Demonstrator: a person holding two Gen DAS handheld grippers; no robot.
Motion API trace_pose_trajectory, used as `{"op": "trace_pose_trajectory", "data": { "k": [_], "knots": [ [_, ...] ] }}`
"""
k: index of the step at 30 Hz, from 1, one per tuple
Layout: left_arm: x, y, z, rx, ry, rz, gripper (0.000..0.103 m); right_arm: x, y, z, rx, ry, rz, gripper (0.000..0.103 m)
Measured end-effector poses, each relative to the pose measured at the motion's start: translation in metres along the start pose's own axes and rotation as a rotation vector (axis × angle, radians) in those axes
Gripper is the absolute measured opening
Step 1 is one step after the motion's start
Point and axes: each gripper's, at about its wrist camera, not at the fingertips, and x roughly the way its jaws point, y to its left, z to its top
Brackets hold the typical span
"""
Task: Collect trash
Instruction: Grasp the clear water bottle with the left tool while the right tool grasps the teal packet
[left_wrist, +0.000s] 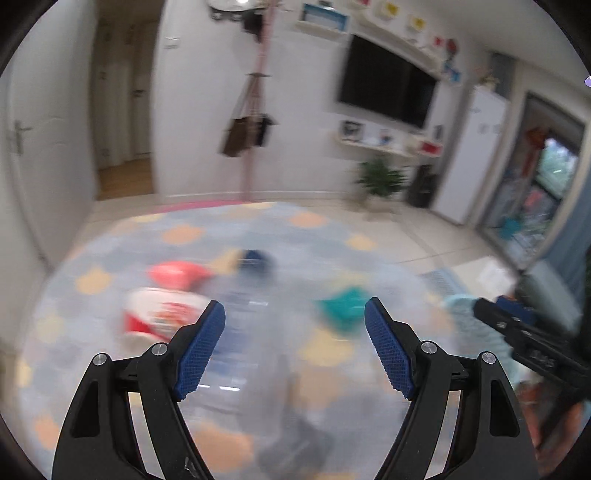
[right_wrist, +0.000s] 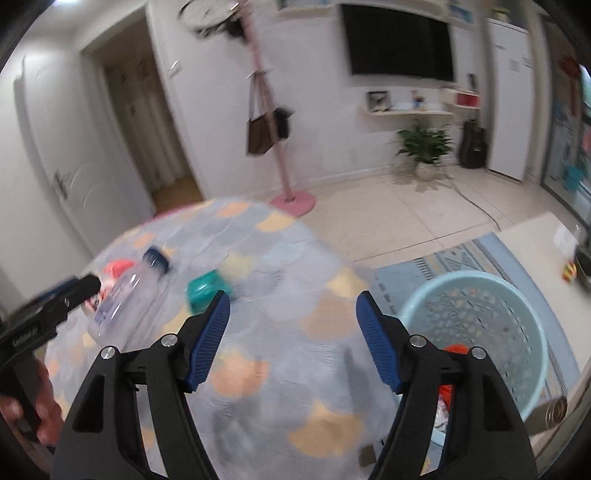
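Both tongs released, nothing between the pads: left tongs (left_wrist: 294, 343) aimed at the trash cluster, right tongs (right_wrist: 293, 338) over bare rug near the basket. Likely positioned for pick-left, drop-right.

Trash lying on the patterned rug (right_wrist: 280, 258), toward its far-left edge: clear plastic bottle with dark blue cap (right_wrist: 129, 295) on its side, teal box (right_wrist: 203, 291) just beside it, red-and-white wrapper (left_wrist: 162, 314), red item (left_wrist: 177, 273) behind.

Light blue perforated basket (right_wrist: 480, 284) just off the rug's right edge; holds something red-orange, otherwise mostly empty.
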Motion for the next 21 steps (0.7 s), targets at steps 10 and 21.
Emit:
{"op": "trace_pose_trajectory", "data": {
  "k": [10, 21],
  "knots": [
    [0.044, 0.039, -0.008, -0.032, 0.159, -0.021, 0.069, 0.067, 0.060, 0.009, -0.167, 0.089, 0.043, 0.068],
    [0.071, 0.032, -0.021, 0.011, 0.231, -0.038, 0.067, 0.100, 0.076, 0.003, -0.251, 0.136, 0.079, 0.067]
  ]
}}
